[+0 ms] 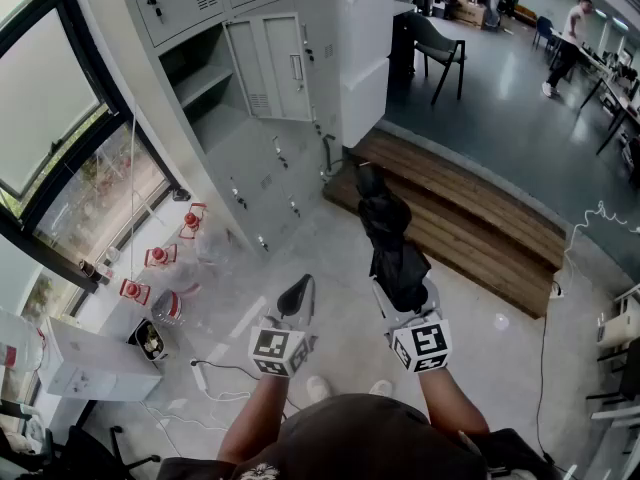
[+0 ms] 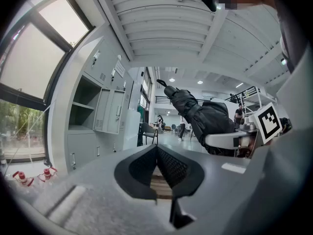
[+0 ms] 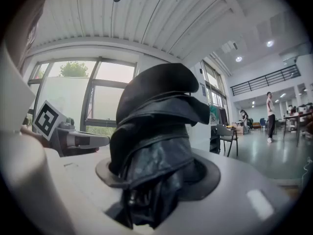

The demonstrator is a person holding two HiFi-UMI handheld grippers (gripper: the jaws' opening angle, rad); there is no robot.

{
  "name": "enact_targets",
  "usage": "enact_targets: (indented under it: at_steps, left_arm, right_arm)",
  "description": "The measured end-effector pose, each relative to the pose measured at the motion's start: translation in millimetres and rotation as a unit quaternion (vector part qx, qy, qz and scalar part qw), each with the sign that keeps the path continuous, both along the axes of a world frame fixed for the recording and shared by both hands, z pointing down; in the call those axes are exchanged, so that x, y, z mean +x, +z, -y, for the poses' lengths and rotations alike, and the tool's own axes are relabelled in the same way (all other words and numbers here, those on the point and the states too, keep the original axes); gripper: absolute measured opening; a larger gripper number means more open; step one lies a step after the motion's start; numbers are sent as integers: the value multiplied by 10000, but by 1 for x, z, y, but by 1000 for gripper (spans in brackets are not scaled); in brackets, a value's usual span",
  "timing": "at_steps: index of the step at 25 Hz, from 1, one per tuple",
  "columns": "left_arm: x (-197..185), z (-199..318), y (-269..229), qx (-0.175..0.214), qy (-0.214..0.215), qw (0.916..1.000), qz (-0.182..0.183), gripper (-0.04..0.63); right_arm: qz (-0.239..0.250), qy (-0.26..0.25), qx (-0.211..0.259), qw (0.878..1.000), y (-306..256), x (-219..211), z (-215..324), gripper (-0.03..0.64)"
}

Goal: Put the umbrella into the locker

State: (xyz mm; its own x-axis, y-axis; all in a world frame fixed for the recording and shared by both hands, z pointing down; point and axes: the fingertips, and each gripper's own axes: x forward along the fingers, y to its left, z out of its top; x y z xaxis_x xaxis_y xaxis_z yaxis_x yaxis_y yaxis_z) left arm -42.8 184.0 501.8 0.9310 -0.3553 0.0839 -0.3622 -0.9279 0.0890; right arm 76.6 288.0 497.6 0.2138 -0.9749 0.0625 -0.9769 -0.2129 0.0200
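A folded black umbrella [image 1: 390, 238] sticks forward out of my right gripper [image 1: 403, 290], whose jaws are shut on its lower part. In the right gripper view the umbrella [image 3: 154, 146] fills the space between the jaws. My left gripper [image 1: 295, 296] is held level beside it, to the left, jaws shut with nothing between them; in its own view the pads [image 2: 157, 164] meet and the umbrella [image 2: 200, 114] shows at the right. The grey locker bank [image 1: 215, 118] stands ahead to the left, one door [image 1: 270, 68] swung open on a compartment with a shelf [image 1: 200, 83].
A wooden step platform [image 1: 470, 213] lies ahead to the right. A black chair [image 1: 440, 48] stands beyond it. Red-and-white bottles [image 1: 160, 258] and a white box [image 1: 85, 363] sit on the floor by the window at the left. People stand far back in the room.
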Motion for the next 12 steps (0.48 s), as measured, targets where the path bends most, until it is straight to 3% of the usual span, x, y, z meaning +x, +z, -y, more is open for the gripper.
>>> enact_targets:
  at_steps: [12]
  left_arm:
    - [-4,8,0,65,103,9997,-192,3]
  right_arm:
    - [68,-183,278,9994,-14,-11,12,250]
